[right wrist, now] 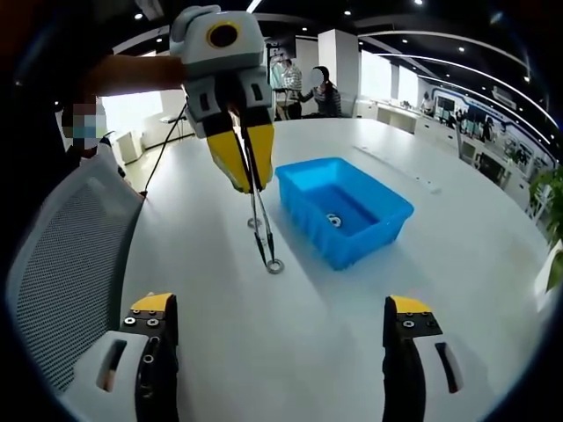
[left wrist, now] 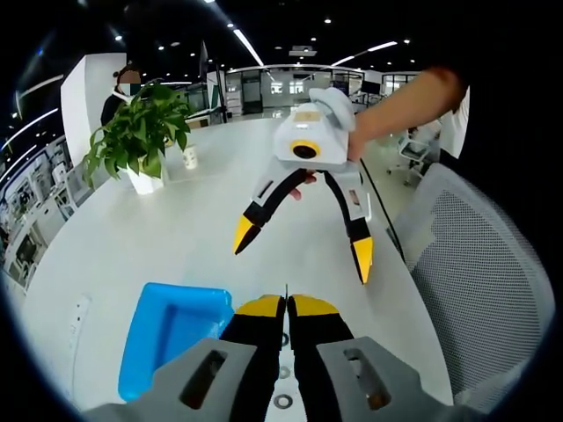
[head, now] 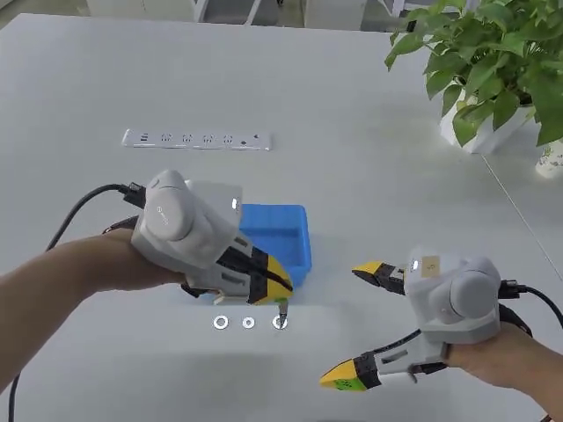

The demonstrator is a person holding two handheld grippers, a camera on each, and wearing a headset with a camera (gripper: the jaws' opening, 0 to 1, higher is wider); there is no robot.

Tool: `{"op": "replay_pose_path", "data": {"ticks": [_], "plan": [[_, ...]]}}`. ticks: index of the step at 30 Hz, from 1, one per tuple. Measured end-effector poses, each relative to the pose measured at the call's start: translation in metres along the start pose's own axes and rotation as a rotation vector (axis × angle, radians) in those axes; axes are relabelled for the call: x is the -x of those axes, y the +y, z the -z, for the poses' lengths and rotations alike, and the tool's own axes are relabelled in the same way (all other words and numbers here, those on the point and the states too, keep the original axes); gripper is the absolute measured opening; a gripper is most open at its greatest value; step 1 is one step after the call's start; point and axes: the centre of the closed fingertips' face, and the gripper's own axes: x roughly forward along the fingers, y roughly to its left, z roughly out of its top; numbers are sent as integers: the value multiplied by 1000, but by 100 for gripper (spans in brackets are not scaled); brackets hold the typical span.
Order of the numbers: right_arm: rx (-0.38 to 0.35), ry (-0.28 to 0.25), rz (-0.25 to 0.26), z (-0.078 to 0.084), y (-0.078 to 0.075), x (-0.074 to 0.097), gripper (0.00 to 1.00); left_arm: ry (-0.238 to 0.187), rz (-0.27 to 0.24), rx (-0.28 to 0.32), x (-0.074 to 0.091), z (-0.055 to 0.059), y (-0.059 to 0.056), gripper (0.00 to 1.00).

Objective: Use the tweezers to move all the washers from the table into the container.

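The tabletop [head: 369, 176] is smooth, matt pale grey. The container [head: 303, 251] is glossy blue plastic. The washers [head: 221, 323] are bright metal, and the tweezers [right wrist: 257, 207] are thin shiny metal. The left claw [left wrist: 287, 303] and right claw [head: 343, 325] have matt grey plastic shells. The chair back [right wrist: 62, 264] is grey mesh cloth.

White power strip [head: 195, 140]; leafy potted plant [head: 493, 61] (white pot); mesh chair [left wrist: 493, 264]
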Motion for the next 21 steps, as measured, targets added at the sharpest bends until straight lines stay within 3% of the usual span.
{"op": "replay_pose_path", "data": {"ticks": [15,21], "plan": [[-2,6,-14,3,3,-4,97,-9,1,1,-2,8,0,6],[11,-3,-29,-1,6,-6,91,-7,4,0,0,9,0,6]]}}
